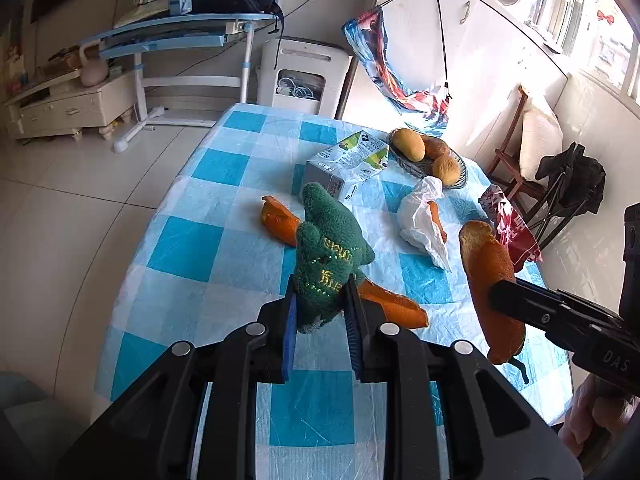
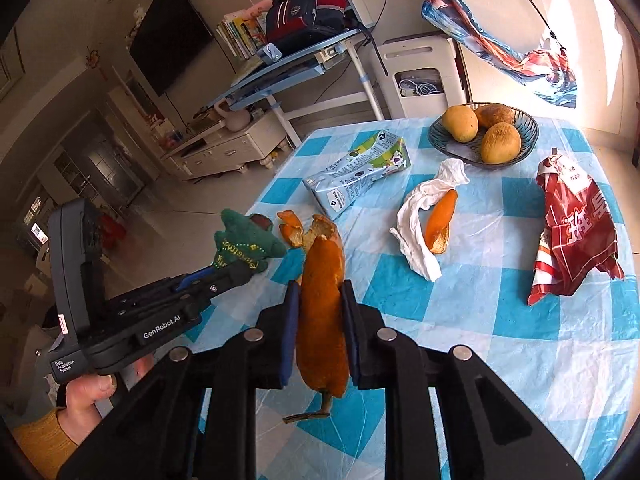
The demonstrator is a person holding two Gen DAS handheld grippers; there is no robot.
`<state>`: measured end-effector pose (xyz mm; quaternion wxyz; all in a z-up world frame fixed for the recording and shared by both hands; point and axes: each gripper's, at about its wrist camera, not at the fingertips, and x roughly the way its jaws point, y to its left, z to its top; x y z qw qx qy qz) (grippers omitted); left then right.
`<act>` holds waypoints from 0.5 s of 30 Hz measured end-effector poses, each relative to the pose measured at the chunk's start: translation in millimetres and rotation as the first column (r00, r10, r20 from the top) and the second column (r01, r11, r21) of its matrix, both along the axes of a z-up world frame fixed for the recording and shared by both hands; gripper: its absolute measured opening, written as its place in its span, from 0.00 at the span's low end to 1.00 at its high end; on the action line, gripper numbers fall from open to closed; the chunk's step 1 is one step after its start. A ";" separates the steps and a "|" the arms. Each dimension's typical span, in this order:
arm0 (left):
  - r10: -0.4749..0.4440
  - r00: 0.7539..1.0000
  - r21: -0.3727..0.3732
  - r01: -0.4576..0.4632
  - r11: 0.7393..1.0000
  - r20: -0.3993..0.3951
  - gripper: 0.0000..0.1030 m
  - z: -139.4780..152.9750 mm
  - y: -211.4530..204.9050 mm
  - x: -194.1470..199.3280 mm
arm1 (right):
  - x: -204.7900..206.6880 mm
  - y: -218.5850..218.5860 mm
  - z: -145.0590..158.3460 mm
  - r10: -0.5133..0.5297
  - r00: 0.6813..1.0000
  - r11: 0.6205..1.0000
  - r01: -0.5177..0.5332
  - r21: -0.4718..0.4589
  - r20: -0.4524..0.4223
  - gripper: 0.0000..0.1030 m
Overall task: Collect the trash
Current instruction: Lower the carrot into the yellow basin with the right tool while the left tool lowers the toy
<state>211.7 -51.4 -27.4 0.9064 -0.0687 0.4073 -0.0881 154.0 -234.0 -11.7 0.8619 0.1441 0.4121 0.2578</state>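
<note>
Left gripper (image 1: 322,310) clenched on a green plush toy (image 1: 330,256), right gripper (image 2: 320,334) grasping a long orange peel strip (image 2: 322,316), both above the blue-and-white checked table (image 2: 540,352), crumpled red plastic wrapper (image 2: 572,236) near its right edge

The left gripper (image 2: 240,270) is black plastic with blue pads. White words on its side read "GenRobot.AI", and a small white label sits near the handle. The hand (image 2: 86,396) under that label has a yellow knitted sleeve (image 2: 42,446). The right gripper (image 2: 320,332) is black too, with round silver screws behind its blue pads.
</note>
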 end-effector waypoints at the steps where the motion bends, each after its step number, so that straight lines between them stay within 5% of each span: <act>1: 0.001 1.000 0.001 -0.001 1.000 0.007 0.20 4.1 3.1 -8.9 | -9.3 1.4 0.6 0.007 1.000 1.000 -0.007 0.010 -0.001 0.21; 8: 0.011 0.999 0.016 -0.012 1.000 0.032 0.20 19.0 24.6 -68.2 | -83.6 27.0 -8.5 0.105 0.994 0.994 -0.105 0.012 -0.025 0.21; 15: -0.013 0.999 0.061 0.010 0.998 0.046 0.20 25.0 32.7 -130.5 | -151.8 70.7 -43.0 0.226 0.968 0.967 -0.237 -0.090 -0.112 0.21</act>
